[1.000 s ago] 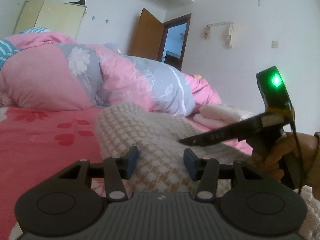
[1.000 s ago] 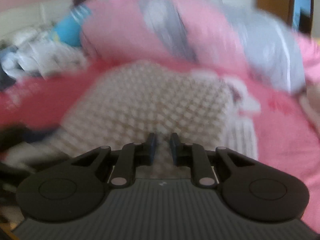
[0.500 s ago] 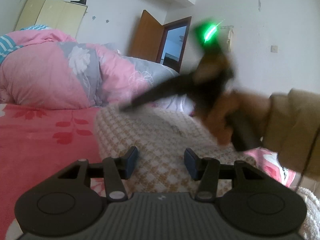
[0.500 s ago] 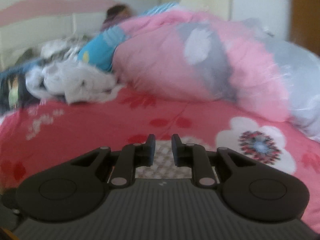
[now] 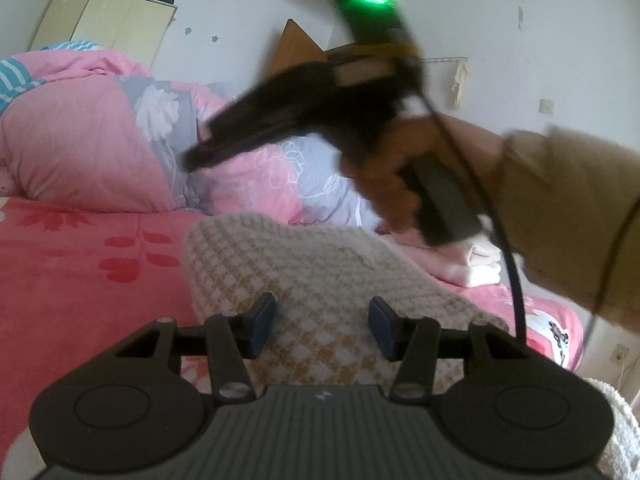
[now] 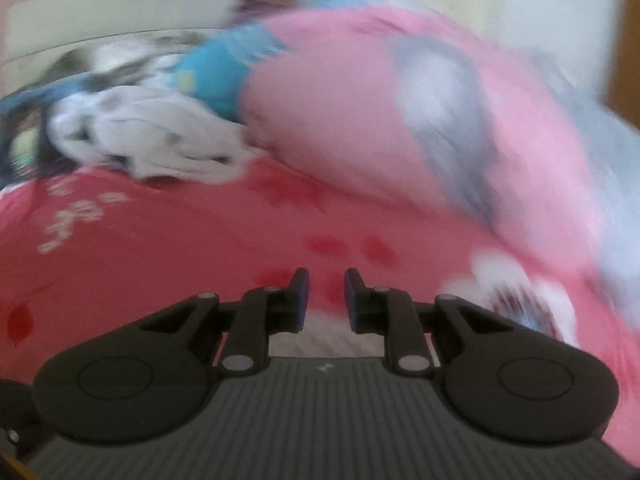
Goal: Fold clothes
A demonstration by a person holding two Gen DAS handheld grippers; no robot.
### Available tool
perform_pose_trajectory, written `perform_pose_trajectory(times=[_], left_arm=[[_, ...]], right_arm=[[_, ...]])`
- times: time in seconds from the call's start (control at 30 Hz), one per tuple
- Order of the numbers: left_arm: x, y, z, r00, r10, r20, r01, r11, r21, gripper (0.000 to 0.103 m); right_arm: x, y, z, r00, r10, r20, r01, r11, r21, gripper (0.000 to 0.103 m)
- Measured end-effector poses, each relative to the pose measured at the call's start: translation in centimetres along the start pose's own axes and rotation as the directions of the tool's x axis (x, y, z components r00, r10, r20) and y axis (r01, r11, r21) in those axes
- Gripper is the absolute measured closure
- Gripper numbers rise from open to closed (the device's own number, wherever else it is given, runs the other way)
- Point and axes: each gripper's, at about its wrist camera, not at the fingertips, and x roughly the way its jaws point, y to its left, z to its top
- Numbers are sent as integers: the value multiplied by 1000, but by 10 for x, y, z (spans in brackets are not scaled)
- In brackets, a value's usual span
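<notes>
left gripper [image 5: 322, 330]: jaws apart, empty, checked knit sweater [image 5: 320, 280] just ahead/under | right gripper [image 6: 325, 300]: narrow gap, empty, raised beyond left's tips | risk: collision, snagged knit, fold drags

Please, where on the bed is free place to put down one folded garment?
The bare red sheet left of the checked garment, before the pink duvet, is free. The right is crowded: folded pale clothes. The head end holds a white clothes heap.
</notes>
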Motion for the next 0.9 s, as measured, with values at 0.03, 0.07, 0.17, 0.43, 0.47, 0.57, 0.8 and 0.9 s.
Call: perform_pose_trajectory(times=[0.03, 0.07, 0.17, 0.43, 0.47, 0.57, 0.8, 0.9], left_arm=[[0, 0, 0, 1000, 1, -1, -1, 1000, 3, 51], [0, 0, -1, 1000, 2, -1, -2, 1000, 6, 51], [1, 2, 0, 1000, -16, -1, 16, 1000, -6, 51], [-1, 1, -1, 1000, -13, 1, 13, 1000, 3, 51], [-2, 1, -1, 1000, -12, 0, 12, 1000, 6, 51], [-2, 2, 0, 1000, -22, -2, 22, 1000, -1, 51], [-4, 4, 1, 1000, -26, -3, 26, 1000, -5, 51], [-2, 5, 2, 1000, -25, -10, 25, 1000, -5, 51]], right_arm=[[8, 5, 4, 999, 30, -16, -30, 999, -39, 86], [20, 7, 2, 995, 61, -81, -66, 995, -71, 86], [48, -10, -20, 965, 37, -259, -69, 991, -116, 85], [43, 18, 28, 955, 158, -252, -214, 954, -211, 85], [47, 25, 27, 945, 167, -282, -241, 938, -250, 85], [72, 31, 3, 880, 46, -473, -256, 885, -389, 85], [39, -3, 23, 940, 177, -292, -231, 960, -160, 84], [39, -13, 2, 941, 169, -292, -206, 973, -103, 84]])
